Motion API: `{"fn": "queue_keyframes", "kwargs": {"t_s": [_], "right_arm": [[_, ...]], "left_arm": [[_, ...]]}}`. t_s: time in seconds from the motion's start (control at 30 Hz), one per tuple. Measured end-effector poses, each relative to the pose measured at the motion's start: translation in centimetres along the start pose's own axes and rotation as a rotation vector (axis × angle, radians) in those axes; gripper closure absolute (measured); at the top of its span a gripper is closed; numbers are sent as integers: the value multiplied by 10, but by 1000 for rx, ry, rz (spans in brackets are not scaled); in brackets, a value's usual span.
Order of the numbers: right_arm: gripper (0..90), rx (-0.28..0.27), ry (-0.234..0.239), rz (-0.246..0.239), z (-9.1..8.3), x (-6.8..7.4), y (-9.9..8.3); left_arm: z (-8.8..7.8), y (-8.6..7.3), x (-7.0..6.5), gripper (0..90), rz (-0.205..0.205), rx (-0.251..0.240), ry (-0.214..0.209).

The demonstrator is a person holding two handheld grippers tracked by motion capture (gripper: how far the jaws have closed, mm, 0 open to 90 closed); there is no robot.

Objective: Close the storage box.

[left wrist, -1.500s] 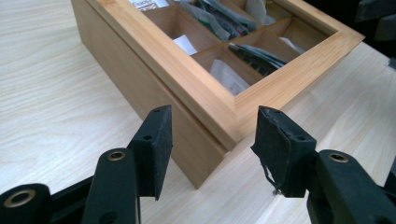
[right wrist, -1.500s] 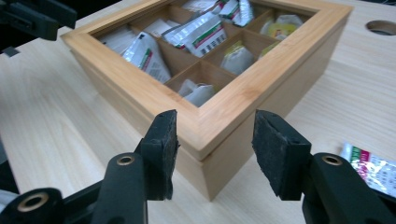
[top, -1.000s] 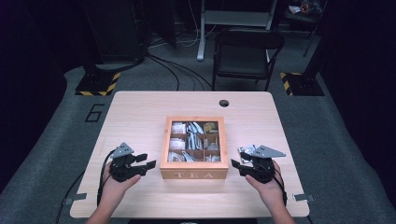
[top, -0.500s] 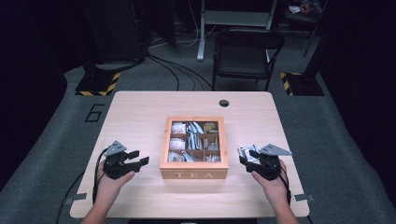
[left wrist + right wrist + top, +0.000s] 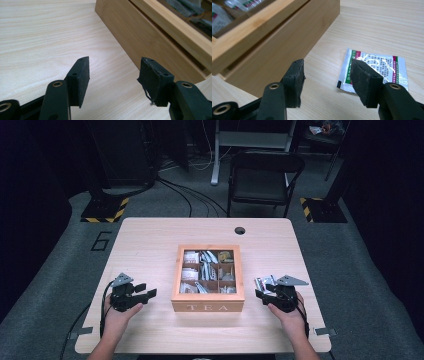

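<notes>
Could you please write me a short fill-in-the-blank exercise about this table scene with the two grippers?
1. The wooden box has the word ____ on its front.
2. The silver sachet lies flat on the ____, outside the box.
3. The sachet lies near the ____ gripper.
4. Between the fingers of the left gripper there is ____.

Missing words: TEA; table; right; nothing

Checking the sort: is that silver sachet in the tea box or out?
Out: the sachet lies flat on the table, right of the tea box.
</notes>
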State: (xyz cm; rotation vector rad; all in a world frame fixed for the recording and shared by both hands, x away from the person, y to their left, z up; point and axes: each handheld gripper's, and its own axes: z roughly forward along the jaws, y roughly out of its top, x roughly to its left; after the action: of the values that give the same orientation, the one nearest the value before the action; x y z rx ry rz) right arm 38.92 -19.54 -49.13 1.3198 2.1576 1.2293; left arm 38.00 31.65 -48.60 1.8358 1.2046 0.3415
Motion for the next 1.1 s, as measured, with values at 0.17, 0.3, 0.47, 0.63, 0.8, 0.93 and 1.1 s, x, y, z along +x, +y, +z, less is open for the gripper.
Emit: {"fn": "queue_keyframes", "kwargs": {"t_s": [0.17,0.3,0.47,0.63,0.8,0.93,1.1], "right_arm": [[432,28,-16,-27,8,0,-3],[422,54,-26,-54,14,1,-5],[414,79,-23,-65,21,3,-7],[406,100,-26,-89,26,7,-9],[402,103,-37,-122,29,9,-9],[409,82,-38,-155,29,9,-10],[397,81,-47,-121,30,4,-13]], "left_arm": [[8,-3,0,418,42,41,15],[13,-6,-1,417,44,57,16],[18,-8,0,415,64,78,25],[22,-9,1,410,71,99,46],[25,-10,2,399,90,108,50],[29,-12,3,393,103,120,55],[32,-12,3,376,125,127,57]]}}
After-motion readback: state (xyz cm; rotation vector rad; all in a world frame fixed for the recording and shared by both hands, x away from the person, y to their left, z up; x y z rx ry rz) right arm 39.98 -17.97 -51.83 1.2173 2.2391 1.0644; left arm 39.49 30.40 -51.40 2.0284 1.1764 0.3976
